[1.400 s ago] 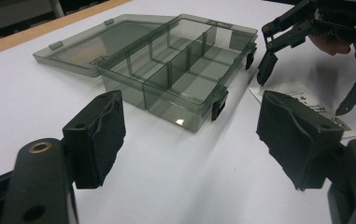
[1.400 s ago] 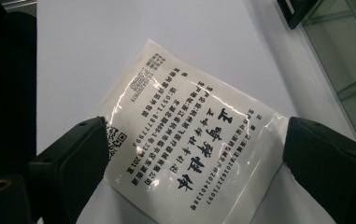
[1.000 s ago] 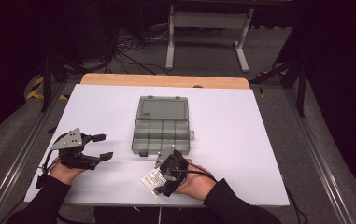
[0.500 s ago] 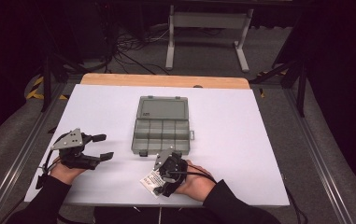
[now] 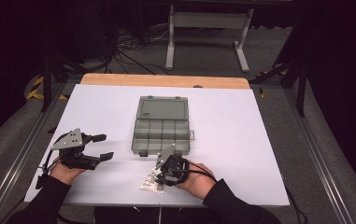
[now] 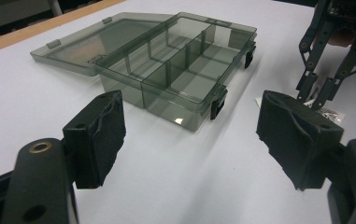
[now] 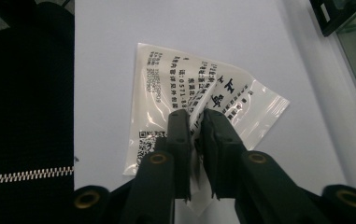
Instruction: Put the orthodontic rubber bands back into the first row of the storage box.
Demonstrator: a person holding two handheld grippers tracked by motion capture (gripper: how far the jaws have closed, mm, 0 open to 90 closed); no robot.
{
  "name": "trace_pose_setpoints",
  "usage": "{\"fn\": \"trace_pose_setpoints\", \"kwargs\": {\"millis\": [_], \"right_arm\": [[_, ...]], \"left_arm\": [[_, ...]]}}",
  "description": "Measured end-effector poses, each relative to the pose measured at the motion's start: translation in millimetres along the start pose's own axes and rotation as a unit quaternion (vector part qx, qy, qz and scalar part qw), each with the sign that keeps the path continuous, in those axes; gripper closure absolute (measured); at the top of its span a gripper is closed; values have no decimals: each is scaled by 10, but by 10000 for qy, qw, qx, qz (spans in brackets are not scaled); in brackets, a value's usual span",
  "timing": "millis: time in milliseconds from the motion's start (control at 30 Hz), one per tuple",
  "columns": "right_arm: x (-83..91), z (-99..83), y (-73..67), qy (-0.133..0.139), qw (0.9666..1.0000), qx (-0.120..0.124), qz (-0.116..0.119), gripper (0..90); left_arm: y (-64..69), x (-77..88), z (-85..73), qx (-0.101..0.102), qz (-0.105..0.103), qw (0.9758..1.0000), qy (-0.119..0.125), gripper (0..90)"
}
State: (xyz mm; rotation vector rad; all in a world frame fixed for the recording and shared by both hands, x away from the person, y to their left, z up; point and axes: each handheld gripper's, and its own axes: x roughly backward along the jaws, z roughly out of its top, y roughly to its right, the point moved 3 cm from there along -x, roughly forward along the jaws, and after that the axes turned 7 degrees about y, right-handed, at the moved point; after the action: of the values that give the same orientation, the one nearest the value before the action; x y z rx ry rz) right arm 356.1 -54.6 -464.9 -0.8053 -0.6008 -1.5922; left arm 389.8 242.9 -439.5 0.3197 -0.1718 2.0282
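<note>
Right gripper (image 7: 195,122) has just been closing its jaws, now clamped on the printed plastic bag (image 7: 199,95) (flat on the white bench (image 5: 241,140)) at the near edge. Left gripper (image 5: 102,146) hovers, jaws apart. Beyond lies the open compartment box (image 5: 162,125).

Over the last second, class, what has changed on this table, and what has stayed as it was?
The right hand-held gripper has just been closing its jaws, and they now pinch the small printed plastic bag lying on the white table. Neither hand has shifted. The left hand-held gripper stays open with nothing between its jaws, and the grey compartment box lies open in the same place.
</note>
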Motion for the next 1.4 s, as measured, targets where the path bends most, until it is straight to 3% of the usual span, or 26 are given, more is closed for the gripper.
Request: {"fn": "trace_pose_setpoints", "kwargs": {"millis": [200, 600, 967, 1400], "right_arm": [[34, 31, -2, 1, 10000, 9, -21, 876], [219, 147, 32, 214, 9997, -4, -107, 889], [547, 343, 175, 548, 9974, 77, -465, 889], [775, 513, 331, 726, 9947, 123, -715, 889]], "left_arm": [[-5, 5, 2, -17, 18, 10000, 13, 242], [-7, 9, 3, -16, 34, 10000, 21, 242], [-10, 11, 0, 21, 5, 10000, 11, 242], [-12, 17, 1, 25, 14, 10000, 30, 242]]}}
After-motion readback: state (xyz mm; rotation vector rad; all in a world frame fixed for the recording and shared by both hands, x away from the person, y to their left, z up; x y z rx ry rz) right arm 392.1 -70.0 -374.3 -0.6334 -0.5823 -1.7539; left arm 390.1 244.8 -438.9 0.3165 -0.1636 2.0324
